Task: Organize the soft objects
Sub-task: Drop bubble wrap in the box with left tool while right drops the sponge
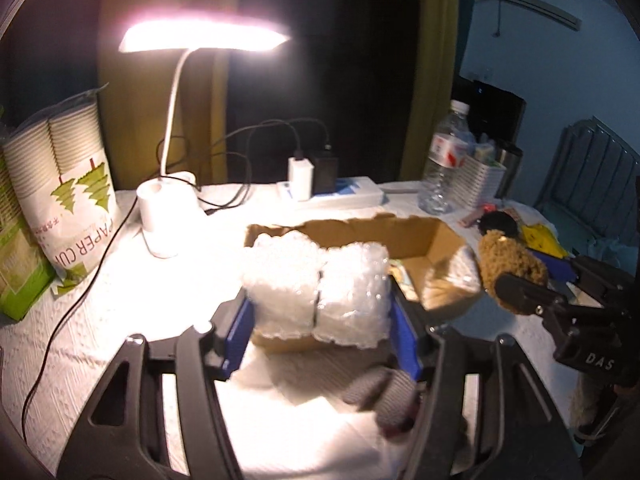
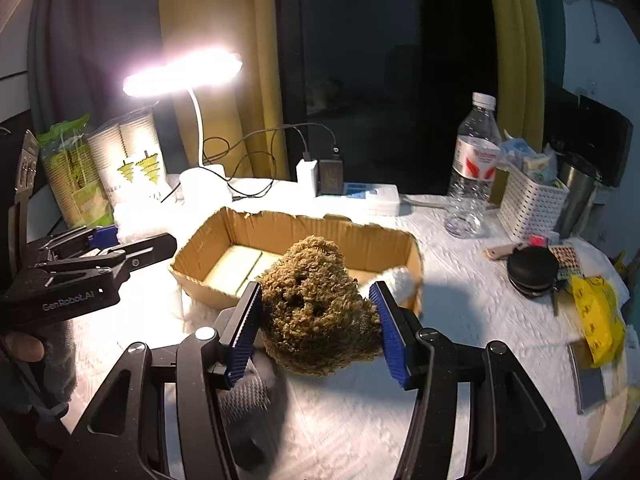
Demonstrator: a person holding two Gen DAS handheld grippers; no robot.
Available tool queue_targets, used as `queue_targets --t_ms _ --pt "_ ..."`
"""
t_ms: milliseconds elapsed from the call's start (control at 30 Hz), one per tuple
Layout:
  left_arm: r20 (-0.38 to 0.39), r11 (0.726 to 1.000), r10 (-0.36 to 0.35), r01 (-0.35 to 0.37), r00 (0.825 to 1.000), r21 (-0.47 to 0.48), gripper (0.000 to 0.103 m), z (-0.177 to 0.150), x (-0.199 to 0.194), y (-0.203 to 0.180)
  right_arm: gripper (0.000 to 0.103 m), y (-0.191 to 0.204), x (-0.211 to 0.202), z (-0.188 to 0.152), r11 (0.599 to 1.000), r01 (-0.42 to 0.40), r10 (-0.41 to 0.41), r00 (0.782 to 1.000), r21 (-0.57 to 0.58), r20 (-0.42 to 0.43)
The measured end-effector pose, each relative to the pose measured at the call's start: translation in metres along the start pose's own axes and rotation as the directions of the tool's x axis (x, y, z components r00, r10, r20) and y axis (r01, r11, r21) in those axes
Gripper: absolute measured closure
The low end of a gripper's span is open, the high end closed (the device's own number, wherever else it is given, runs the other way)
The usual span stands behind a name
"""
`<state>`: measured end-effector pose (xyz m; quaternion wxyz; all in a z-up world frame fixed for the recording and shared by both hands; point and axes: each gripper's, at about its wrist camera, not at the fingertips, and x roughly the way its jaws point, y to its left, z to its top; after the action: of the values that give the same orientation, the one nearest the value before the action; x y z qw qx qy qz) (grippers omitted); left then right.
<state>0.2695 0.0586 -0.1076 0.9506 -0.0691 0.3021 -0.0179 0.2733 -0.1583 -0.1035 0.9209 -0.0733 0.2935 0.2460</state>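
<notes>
My left gripper (image 1: 320,312) is shut on a roll of clear bubble wrap (image 1: 316,288), its blue pads pressed on both sides, held just in front of the open cardboard box (image 1: 436,240). My right gripper (image 2: 316,320) is shut on a shaggy brown plush lump (image 2: 316,304), carried above the near edge of the same box (image 2: 208,236). That plush (image 1: 510,260) and the right gripper show at the right of the left wrist view. Inside the box lie pale flat pads (image 2: 240,264) and something white and fluffy (image 2: 400,280) at its right end. A grey knitted item (image 1: 384,396) lies on the table below my left gripper.
A lit white desk lamp (image 1: 168,216) stands behind the box, with a bag of paper cups (image 1: 68,184) to its left. A power strip with chargers (image 2: 352,192), a water bottle (image 2: 474,164), a white basket (image 2: 532,204), a black round case (image 2: 532,268) and a yellow bag (image 2: 596,320) crowd the back and right.
</notes>
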Motion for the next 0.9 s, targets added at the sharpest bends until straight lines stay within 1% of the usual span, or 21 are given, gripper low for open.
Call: queue_targets --t_ms 133,400,500,533,567,633,700,767,800,833,900 --pt "-0.019 1.0 -0.001 0.001 1.0 -0.011 0.041 0.003 0.016 0.011 0.046 0.008 0.015 0.01 1.0 -0.008 0.008 1.0 -0.006 0.007" --pt "-0.069 1.0 -0.009 0.007 0.998 -0.025 0.041 0.003 0.052 0.017 0.046 0.013 0.052 0.024 1.0 -0.031 0.031 1.0 -0.001 -0.005" --pt "-0.082 0.999 -0.01 0.007 0.997 -0.038 0.038 0.003 0.06 0.018 0.046 0.014 0.067 0.028 0.999 -0.042 0.042 0.999 -0.003 -0.016" --pt "-0.084 0.999 -0.006 0.002 0.996 -0.04 0.034 0.003 0.062 0.018 0.045 0.014 0.071 0.029 0.999 -0.047 0.047 0.999 -0.003 -0.018" --pt "-0.084 0.999 -0.004 0.001 0.996 -0.042 0.027 0.002 0.062 0.019 0.043 0.015 0.074 0.029 0.999 -0.052 0.052 0.998 -0.004 -0.019" --pt "-0.084 0.999 -0.007 0.003 0.996 -0.052 0.023 0.002 0.063 0.02 0.039 0.016 0.082 0.031 0.998 -0.064 0.064 0.998 -0.006 -0.021" --pt "-0.084 0.998 0.008 -0.013 0.996 -0.059 0.023 0.002 0.062 0.022 0.035 0.016 0.087 0.032 0.997 -0.077 0.077 0.997 -0.002 -0.025" --pt "-0.089 0.997 0.011 -0.017 0.996 -0.069 0.022 0.001 0.061 0.025 0.025 0.016 0.089 0.033 0.997 -0.073 0.073 0.997 0.004 -0.022" --pt "-0.089 0.997 0.013 -0.02 0.996 -0.069 0.022 0.001 0.06 0.026 0.022 0.016 0.089 0.033 0.997 -0.077 0.077 0.997 0.009 -0.023" --pt "-0.088 0.998 0.018 -0.024 0.996 -0.066 0.022 0.0 0.059 0.026 0.02 0.015 0.088 0.033 0.997 -0.08 0.08 0.996 0.014 -0.023" --pt "-0.085 0.998 0.024 -0.029 0.996 -0.063 0.022 0.0 0.055 0.026 0.02 0.015 0.085 0.033 0.997 -0.079 0.079 0.997 0.02 -0.017"
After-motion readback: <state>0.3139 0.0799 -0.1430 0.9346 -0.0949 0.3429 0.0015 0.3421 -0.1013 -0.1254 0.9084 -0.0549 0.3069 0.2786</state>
